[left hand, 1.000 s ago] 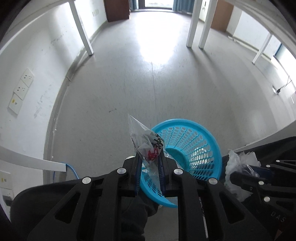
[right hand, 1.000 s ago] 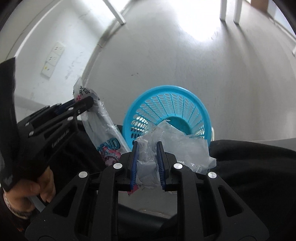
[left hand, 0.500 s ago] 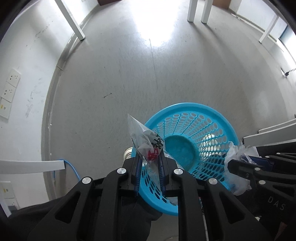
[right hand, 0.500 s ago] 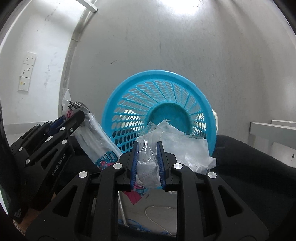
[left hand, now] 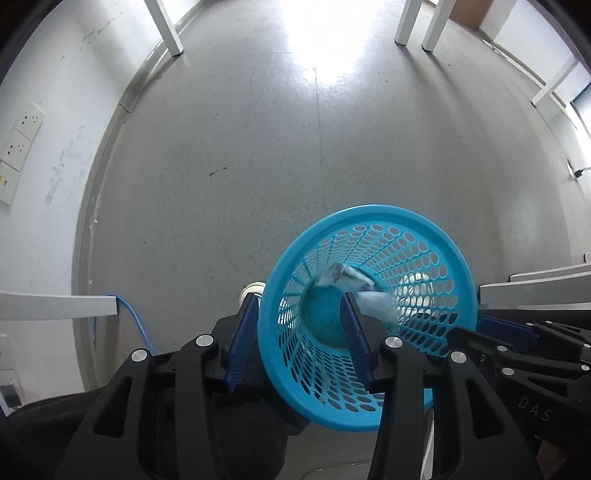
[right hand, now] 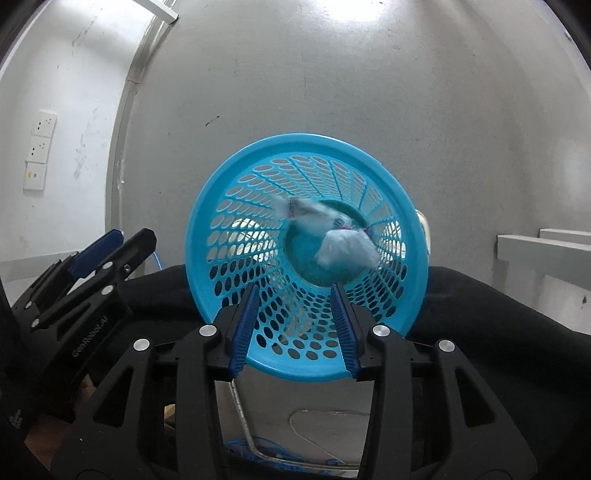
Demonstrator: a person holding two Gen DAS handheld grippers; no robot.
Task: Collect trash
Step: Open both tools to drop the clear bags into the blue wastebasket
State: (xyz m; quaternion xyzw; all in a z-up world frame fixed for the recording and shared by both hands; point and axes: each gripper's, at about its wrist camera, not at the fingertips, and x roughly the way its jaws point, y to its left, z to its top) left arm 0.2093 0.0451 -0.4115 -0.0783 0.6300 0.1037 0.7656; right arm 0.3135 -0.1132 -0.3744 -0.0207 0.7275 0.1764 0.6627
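A blue perforated basket (left hand: 369,254) stands on the grey floor (left hand: 258,147), and everything else is placed against it. Both grippers point steeply down at its mouth. The left gripper (left hand: 301,332) has its jaws opening, with nothing pressed between the blue pads; in the left wrist view the near rim of the basket shows through the gap, so that one finger appears outside the wall and the other over the inside. The right gripper (right hand: 295,321) is likewise opening with nothing in its grip, its pads framing the near rim from above.

The trash is inside the basket. A clear wrapper (right hand: 314,214) with dark printing and a crumpled white bag (right hand: 347,247) show against the basket's bottom and far wall. Both are motion-blurred, so whether they are resting on the bottom or falling cannot be told, and the print is unreadable. In the left wrist view the same two pieces partly hide behind the right-hand finger.

Dark clothing (right hand: 498,314) wraps the near side of the basket and hides its base there. A pale round thing (left hand: 253,287) peeks from behind the basket's left side, mostly hidden. White table legs (left hand: 168,29) stand far beyond it, cut off by the frame.
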